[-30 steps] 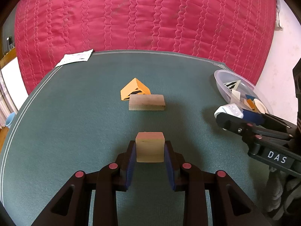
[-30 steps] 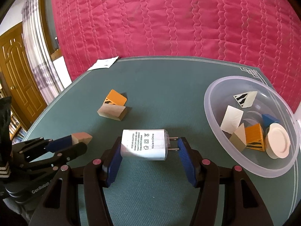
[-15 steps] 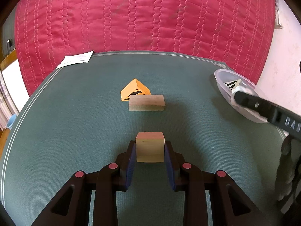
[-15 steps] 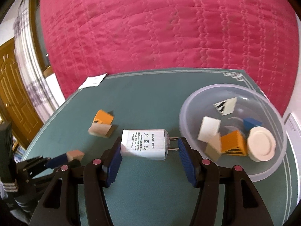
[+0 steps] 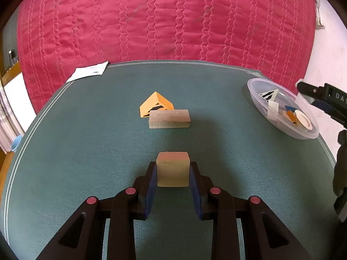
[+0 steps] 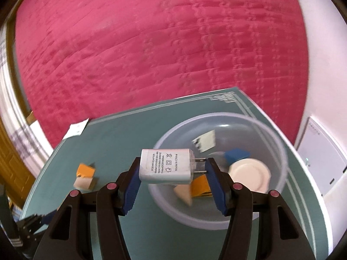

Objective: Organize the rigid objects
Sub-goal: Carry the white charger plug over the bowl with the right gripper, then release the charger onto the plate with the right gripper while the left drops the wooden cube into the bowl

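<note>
My left gripper (image 5: 172, 171) is shut on a small wooden cube (image 5: 172, 169) just above the green table mat (image 5: 86, 140). Ahead of it lie a wooden rectangular block (image 5: 169, 118) and an orange striped wedge (image 5: 156, 105). My right gripper (image 6: 172, 168) is shut on a white power adapter (image 6: 166, 165), gripped end to end with its prongs against the right pad. It hangs over the near left rim of the clear plastic bowl (image 6: 279, 151), which holds several pieces: a cream disc (image 6: 249, 176), a blue block (image 6: 237, 154), orange and white wedges.
A red quilted cover (image 5: 164, 21) rises behind the table. A white paper slip (image 5: 89, 73) lies at the mat's far left corner. The bowl (image 5: 303, 135) sits at the mat's right edge, by a white wall. The right gripper's black body (image 5: 321, 97) shows beyond the bowl.
My right gripper has carried the adapter rightward and up, from over the mat to above the bowl, rolling as it went. The left gripper and its cube have stayed still.
</note>
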A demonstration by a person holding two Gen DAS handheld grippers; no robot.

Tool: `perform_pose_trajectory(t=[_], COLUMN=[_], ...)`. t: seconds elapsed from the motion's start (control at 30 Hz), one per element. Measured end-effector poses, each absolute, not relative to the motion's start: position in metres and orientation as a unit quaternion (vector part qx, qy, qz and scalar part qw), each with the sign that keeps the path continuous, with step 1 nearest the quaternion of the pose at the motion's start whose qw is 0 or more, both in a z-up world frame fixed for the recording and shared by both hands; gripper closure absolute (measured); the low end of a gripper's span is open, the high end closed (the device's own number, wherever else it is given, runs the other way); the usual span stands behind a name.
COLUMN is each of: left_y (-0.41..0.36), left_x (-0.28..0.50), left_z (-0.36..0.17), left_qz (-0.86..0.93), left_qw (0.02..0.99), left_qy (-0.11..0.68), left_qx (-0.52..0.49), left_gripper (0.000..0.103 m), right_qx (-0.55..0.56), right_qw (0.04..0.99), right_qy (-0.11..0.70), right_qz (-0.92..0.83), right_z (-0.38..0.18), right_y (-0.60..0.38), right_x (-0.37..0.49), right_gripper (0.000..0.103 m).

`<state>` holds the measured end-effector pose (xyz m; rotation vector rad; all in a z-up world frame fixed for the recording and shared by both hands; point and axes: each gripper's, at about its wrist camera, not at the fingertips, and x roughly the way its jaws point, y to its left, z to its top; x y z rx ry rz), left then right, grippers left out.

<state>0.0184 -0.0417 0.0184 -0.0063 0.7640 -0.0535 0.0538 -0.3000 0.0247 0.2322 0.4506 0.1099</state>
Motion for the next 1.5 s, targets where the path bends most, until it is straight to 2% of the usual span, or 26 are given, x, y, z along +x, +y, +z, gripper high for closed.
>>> perform_pose_trajectory(t=[1.5], left_y=[-0.057], left_x=[0.019], left_z=[0.022], left_qz=[-0.04], left_qw=[0.925], left_qy=[0.378], left_qx=[0.01], left_gripper=[0.072], right_qx=[0.223], right_qw=[0.947], right_qy=[0.216], right_qz=[-0.089], right_z=[0.006], right_y=[-0.387], right_x=[0.067], right_gripper=[0.04])
